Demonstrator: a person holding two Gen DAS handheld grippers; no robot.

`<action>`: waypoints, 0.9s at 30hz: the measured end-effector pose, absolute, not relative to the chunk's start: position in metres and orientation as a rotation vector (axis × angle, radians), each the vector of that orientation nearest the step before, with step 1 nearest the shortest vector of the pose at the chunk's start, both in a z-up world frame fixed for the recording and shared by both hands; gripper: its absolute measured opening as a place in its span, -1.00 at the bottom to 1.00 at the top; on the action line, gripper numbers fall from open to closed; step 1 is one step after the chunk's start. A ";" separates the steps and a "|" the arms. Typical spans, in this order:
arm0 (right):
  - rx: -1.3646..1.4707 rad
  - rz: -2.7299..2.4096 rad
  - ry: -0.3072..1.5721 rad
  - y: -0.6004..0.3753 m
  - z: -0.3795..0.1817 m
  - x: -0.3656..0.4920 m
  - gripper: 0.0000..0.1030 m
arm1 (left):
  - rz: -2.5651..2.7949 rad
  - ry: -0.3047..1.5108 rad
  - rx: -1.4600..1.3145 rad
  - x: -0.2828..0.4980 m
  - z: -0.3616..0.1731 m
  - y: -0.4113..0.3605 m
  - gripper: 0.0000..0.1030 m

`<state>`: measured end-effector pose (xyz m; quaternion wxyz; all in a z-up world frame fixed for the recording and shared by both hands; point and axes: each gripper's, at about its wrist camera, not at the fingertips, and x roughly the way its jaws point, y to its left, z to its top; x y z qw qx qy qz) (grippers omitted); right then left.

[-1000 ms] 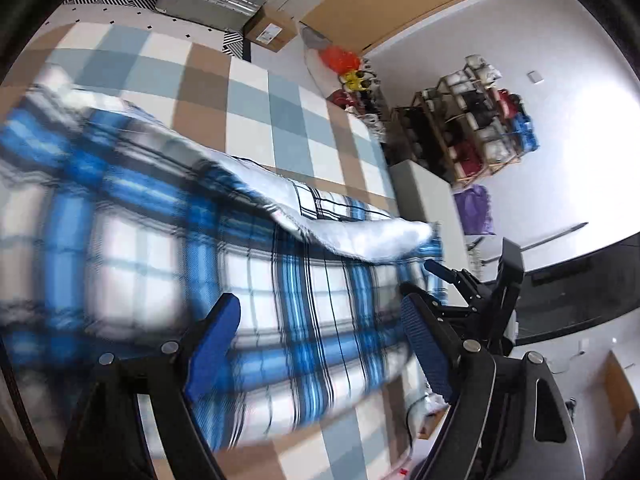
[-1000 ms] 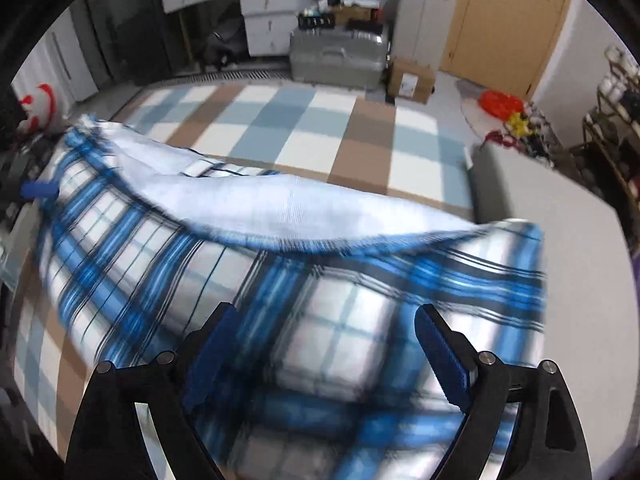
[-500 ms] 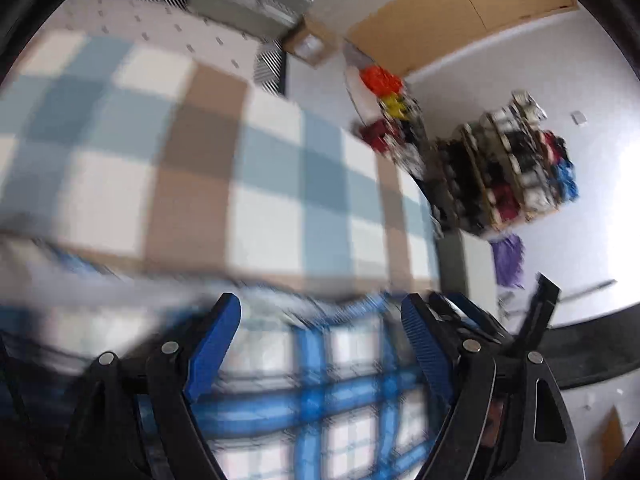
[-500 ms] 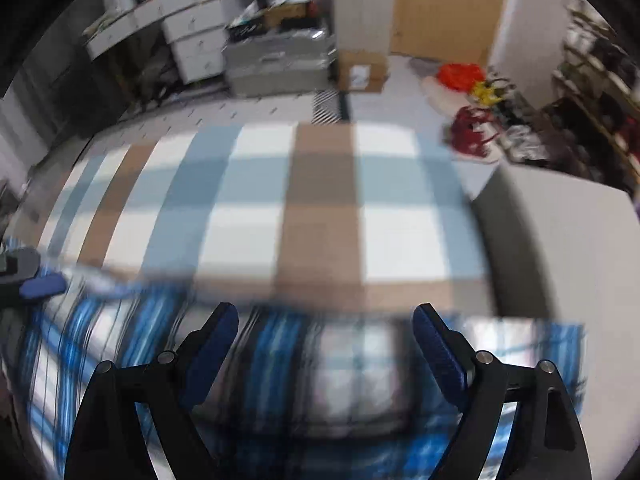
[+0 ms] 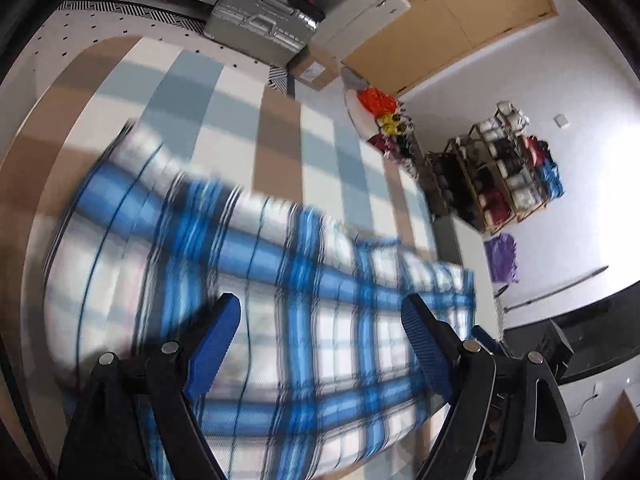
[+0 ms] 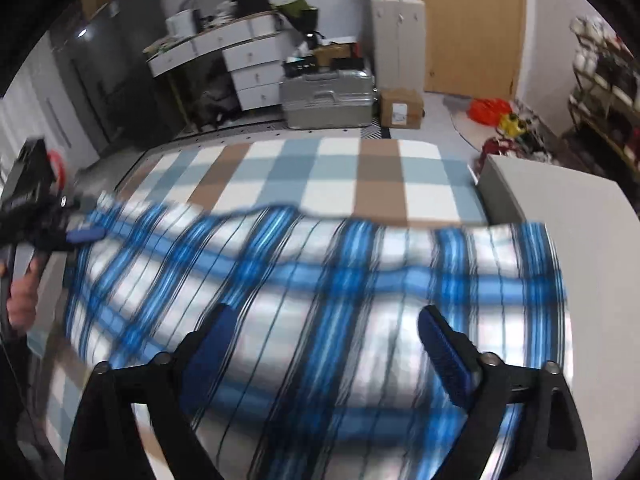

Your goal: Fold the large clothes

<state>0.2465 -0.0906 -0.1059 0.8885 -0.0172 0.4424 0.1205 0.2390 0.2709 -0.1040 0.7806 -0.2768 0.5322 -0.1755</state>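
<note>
A large blue-and-white plaid cloth (image 5: 280,280) lies spread, plaid side up, across a checked blue, tan and white surface (image 5: 280,132); motion blurs it. My left gripper (image 5: 320,308) hovers over the cloth, open, with nothing pinched between its blue pads. In the right wrist view the same cloth (image 6: 320,280) covers the near part of the checked surface (image 6: 340,172). My right gripper (image 6: 326,316) is over it with jaws opening, and no fabric is pressed between them. The left gripper (image 6: 84,236), held by a hand (image 6: 22,296), shows at the cloth's left end.
A silver suitcase (image 6: 328,96) and a cardboard box (image 6: 402,110) stand beyond the far edge, with white drawers (image 6: 252,76) behind. A grey-white block (image 6: 560,216) borders the right side. A shelf rack (image 5: 508,172) stands by the wall.
The raised fold showing the cloth's pale underside is gone; the cloth now lies flat, plaid side up. Both views swung toward the far edge and came back over the cloth.
</note>
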 end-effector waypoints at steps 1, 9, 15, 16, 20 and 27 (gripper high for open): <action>-0.052 0.241 0.914 -0.088 -0.110 0.241 0.91 | -0.362 1.156 -0.573 0.237 -0.109 0.272 0.54; -0.116 0.128 1.074 -0.080 -0.185 0.243 0.98 | -0.277 1.167 -0.556 0.237 -0.146 0.283 0.53; -0.051 0.109 0.994 -0.071 -0.147 0.245 0.96 | -0.338 1.099 -0.453 0.230 -0.093 0.254 0.53; -0.058 0.112 0.964 -0.067 -0.139 0.245 0.99 | -0.351 1.088 -0.416 0.235 -0.085 0.243 0.53; -0.125 0.127 0.937 -0.034 -0.123 0.275 0.99 | -0.326 1.130 -0.265 0.265 -0.094 0.206 0.54; -0.130 0.086 1.154 -0.033 -0.181 0.350 1.00 | -0.184 1.239 -0.146 0.289 -0.146 0.199 0.53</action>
